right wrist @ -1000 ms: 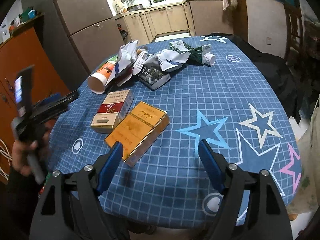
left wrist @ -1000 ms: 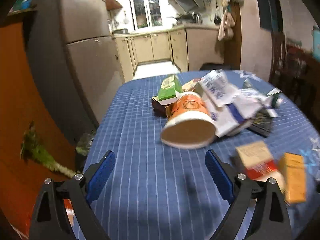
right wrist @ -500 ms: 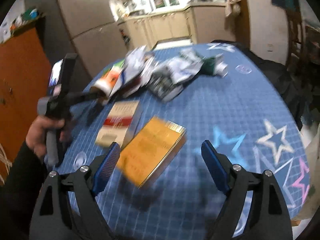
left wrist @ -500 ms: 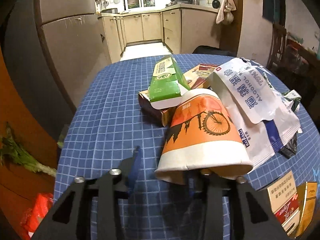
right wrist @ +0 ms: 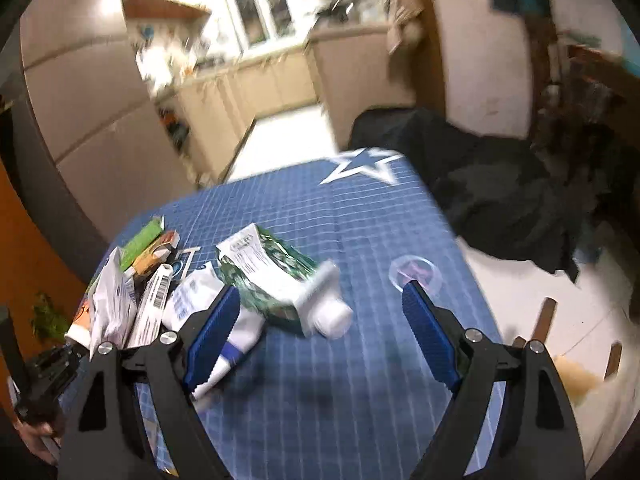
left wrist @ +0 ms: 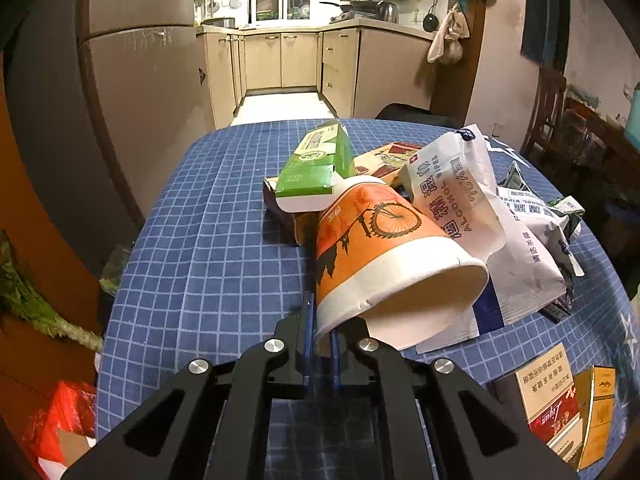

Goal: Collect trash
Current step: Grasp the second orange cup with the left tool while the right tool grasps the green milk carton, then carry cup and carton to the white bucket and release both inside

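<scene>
An orange-and-white paper cup (left wrist: 380, 248) lies on its side on the blue checked tablecloth (left wrist: 200, 240). My left gripper (left wrist: 320, 320) is shut on its rim. Behind the cup lie a green box (left wrist: 316, 164) and a white wipes bag (left wrist: 452, 188). In the right wrist view, a crumpled green-and-white carton with a white cap (right wrist: 276, 268) lies just ahead of my right gripper (right wrist: 322, 292). Its jaws are opening and the pads touch nothing. A white tube (right wrist: 240, 336) lies by its left finger. The picture is blurred.
Two cigarette boxes (left wrist: 552, 396) lie at the near right of the table. A grey fridge (left wrist: 140, 100) and an orange cabinet stand to the left, with a red bag (left wrist: 60, 420) on the floor. A dark cloth-covered chair (right wrist: 500, 184) is beyond the table's far right edge.
My left gripper moved up to the cup and closed on its rim, tilting it. My right gripper swung from the cigarette boxes to the green carton, and its jaws widened.
</scene>
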A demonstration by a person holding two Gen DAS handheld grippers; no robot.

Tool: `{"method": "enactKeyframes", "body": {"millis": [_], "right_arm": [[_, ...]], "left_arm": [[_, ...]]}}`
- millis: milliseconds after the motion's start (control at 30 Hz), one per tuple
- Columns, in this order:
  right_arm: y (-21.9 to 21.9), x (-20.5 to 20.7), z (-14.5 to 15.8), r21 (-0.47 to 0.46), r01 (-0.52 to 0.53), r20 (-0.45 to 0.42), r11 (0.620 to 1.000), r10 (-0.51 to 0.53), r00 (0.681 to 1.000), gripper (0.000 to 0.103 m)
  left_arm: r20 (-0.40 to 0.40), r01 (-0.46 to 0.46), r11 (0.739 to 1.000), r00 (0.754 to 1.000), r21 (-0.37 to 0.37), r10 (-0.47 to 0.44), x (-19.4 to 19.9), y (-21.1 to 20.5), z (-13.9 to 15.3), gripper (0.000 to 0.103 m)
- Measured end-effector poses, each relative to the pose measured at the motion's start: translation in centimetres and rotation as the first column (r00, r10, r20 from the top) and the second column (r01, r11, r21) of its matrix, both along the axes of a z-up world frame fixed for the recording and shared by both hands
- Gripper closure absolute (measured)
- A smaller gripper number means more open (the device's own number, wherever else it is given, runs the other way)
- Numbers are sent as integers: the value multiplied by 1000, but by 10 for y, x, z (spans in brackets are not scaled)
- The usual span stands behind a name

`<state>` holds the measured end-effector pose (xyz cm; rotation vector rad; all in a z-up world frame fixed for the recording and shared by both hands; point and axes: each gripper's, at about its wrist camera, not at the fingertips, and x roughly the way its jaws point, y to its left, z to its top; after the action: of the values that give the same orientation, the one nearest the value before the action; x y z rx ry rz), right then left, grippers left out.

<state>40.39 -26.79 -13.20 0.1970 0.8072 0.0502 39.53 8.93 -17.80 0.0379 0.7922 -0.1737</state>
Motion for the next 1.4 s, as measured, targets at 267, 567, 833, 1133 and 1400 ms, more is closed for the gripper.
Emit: {"method": "enactKeyframes", "body": {"millis": [267, 567, 833, 1133, 1400], "right_arm": [[44, 86, -25, -160, -259, -232, 952, 219, 948, 5], [25, 96, -57, -148, -281, -340, 948, 218, 915, 5], [20, 48, -57, -174, -213, -239, 961, 168, 956, 24], [11, -3, -34, -100, -138, -105, 985, 128, 986, 34], [7, -20, 9, -30, -122, 2, 992, 122, 992, 35]], "left_arm": [[12, 2, 1000, 1000, -10, -2, -4, 9, 1, 95], [-17, 20, 999, 1000, -40, -21, 1, 12, -1, 94], [-59, 43, 991, 997, -124, -51, 10, 19, -6, 95], [21, 41, 995, 999, -90, -39, -16, 16, 3, 98], [53, -18, 994, 998, -105, 23, -51, 23, 19, 98]]}}
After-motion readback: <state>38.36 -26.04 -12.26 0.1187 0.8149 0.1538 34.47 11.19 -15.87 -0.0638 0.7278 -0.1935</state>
